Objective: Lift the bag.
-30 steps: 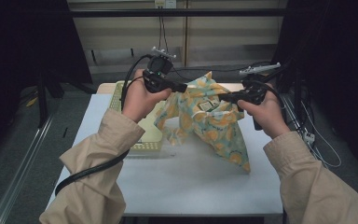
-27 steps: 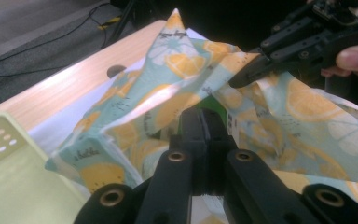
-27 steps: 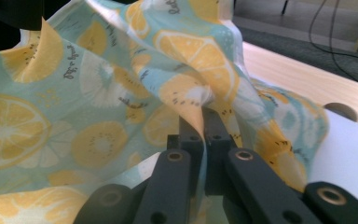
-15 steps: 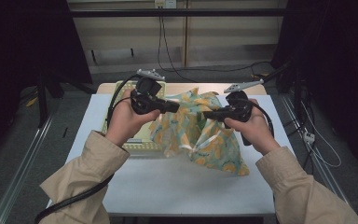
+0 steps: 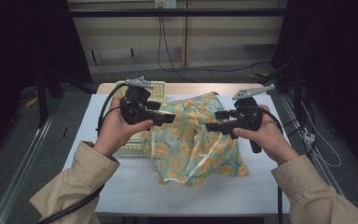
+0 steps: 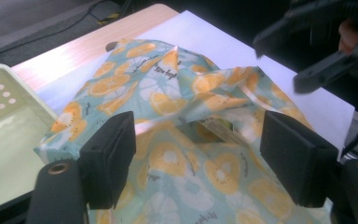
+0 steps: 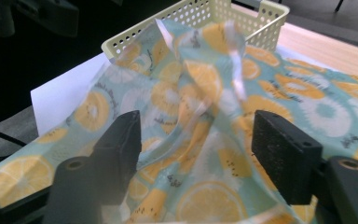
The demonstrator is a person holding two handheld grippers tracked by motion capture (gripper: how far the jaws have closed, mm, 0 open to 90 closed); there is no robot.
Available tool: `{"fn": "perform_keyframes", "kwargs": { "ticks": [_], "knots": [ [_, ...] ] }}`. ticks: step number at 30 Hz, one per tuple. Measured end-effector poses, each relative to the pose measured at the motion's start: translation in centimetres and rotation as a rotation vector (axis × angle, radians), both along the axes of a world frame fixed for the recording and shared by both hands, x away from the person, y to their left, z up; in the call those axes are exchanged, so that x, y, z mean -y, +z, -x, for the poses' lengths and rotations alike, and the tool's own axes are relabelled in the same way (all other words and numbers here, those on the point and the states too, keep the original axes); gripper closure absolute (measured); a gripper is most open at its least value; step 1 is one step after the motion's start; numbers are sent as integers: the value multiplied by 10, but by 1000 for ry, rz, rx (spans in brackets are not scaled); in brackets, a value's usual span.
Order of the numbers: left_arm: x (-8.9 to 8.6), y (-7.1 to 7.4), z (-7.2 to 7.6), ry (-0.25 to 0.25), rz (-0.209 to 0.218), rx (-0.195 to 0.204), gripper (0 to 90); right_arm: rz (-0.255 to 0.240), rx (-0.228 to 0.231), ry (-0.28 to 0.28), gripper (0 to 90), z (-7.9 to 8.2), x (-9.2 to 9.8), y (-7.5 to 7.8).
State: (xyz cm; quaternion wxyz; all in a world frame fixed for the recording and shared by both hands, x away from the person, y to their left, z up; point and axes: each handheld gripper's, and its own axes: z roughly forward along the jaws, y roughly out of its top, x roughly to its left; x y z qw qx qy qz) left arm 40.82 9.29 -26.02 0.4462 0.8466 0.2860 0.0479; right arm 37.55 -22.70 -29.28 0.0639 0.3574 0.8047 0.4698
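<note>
On white table (image 5: 121, 186), crumpled orange-slice print bag (image 5: 196, 144), glossy, teal

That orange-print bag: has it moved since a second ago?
Yes. The orange-print bag, then held up between both grippers, has dropped onto the table beside the yellow basket, now lying crumpled and released.

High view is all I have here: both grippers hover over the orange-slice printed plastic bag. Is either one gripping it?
Observer: No. The left gripper has just been opening; its jaws stand apart above the orange-slice printed plastic bag, pads not pressing it.
Operator: And the right one?
Observer: The right gripper has just been opening too; the film lies below its spread jaws.
Operator: Anything on the bag?
Observer: A small printed label shows in a fold in the left gripper view.
</note>
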Motion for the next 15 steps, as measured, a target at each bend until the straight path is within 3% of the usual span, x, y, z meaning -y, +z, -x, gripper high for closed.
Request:
{"fn": "perform_keyframes", "kwargs": {
  "ticks": [6,15],
  "knots": [
    [-11,-7,5,0,5,12,143,5,4,-13,286,7,14,-2],
    [-35,-34,19,-35,-8,24,72,44,5,-39,262,16,41,-25]
  ]
}}
